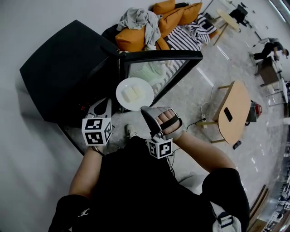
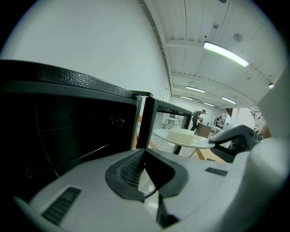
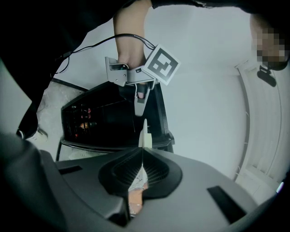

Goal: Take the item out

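Observation:
A white plate [image 1: 134,94] with pale food slices [image 1: 132,94] hangs level in front of the black oven [image 1: 68,68], beside its open glass door [image 1: 158,68]. My right gripper [image 1: 147,112] is shut on the plate's near rim. In the right gripper view the plate [image 3: 144,135] shows edge-on, pinched between the jaws of the right gripper [image 3: 142,152]. My left gripper [image 1: 102,108] hovers left of the plate near the oven's mouth, shut with nothing in it. From the left gripper [image 2: 144,152] I see the plate [image 2: 181,136] and the dark oven cavity [image 2: 68,131].
Orange cushions [image 1: 167,13], a grey cloth and striped fabric [image 1: 183,38] lie behind the oven. A small wooden table [image 1: 233,108] with a phone stands to the right, with cables on the floor beside it. People work at desks far off [image 1: 269,47].

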Tool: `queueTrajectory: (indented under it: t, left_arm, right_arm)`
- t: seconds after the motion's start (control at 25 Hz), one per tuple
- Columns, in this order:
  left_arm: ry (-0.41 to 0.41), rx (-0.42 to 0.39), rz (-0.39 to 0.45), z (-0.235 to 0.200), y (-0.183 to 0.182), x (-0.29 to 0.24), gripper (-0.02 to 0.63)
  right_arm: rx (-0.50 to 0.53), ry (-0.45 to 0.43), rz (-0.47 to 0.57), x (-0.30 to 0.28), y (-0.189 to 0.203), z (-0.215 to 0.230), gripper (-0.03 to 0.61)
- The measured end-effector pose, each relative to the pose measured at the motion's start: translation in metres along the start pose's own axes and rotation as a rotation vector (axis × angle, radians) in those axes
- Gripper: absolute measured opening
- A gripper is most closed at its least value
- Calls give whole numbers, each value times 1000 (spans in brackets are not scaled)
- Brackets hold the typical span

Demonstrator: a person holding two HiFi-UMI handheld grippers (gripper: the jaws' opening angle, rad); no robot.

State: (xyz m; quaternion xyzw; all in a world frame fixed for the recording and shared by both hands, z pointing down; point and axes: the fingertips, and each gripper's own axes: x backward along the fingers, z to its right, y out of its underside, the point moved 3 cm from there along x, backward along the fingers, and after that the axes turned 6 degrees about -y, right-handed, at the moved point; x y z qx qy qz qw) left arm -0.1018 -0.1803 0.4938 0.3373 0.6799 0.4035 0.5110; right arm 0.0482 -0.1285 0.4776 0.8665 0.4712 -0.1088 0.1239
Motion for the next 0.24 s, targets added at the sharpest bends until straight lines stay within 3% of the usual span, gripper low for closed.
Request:
queueTrajectory:
  t: [0.24]
  left_arm:
    - [-8, 5, 7, -10, 1, 4, 8]
  right_arm:
    - [6, 6, -3, -3, -5, 1, 15]
